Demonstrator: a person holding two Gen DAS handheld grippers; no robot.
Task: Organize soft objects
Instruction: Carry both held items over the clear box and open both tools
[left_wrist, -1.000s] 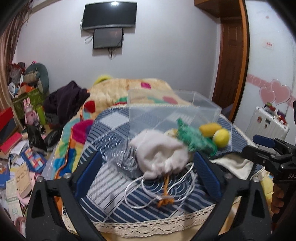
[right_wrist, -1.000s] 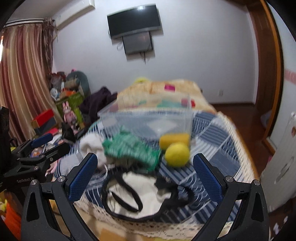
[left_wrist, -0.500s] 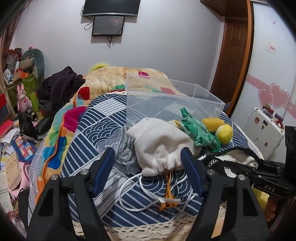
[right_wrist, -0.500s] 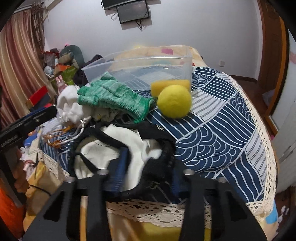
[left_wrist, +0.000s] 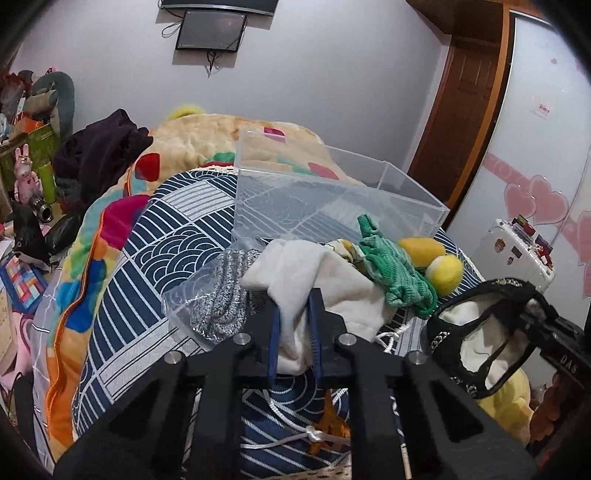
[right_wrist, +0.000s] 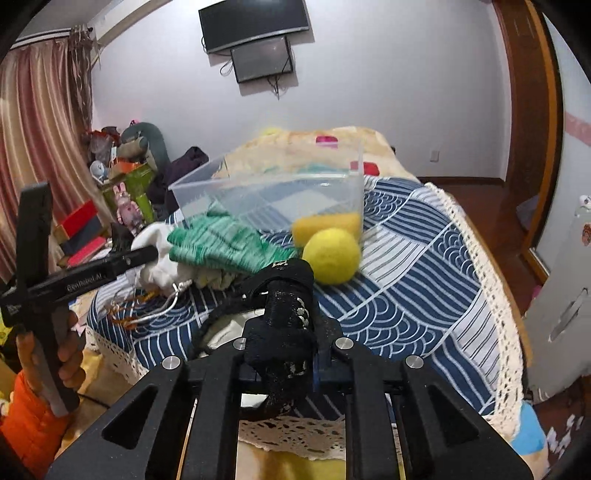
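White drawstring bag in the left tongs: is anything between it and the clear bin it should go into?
Nothing blocks the way. The left tongs are shut on the white bag, and the clear bin sits just behind it with its top open. The green glove lies off to the right, beside the path.

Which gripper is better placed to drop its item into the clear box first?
Left. The left gripper holds the white pouch directly before the box; the right gripper, holding the black bag, is farther back.
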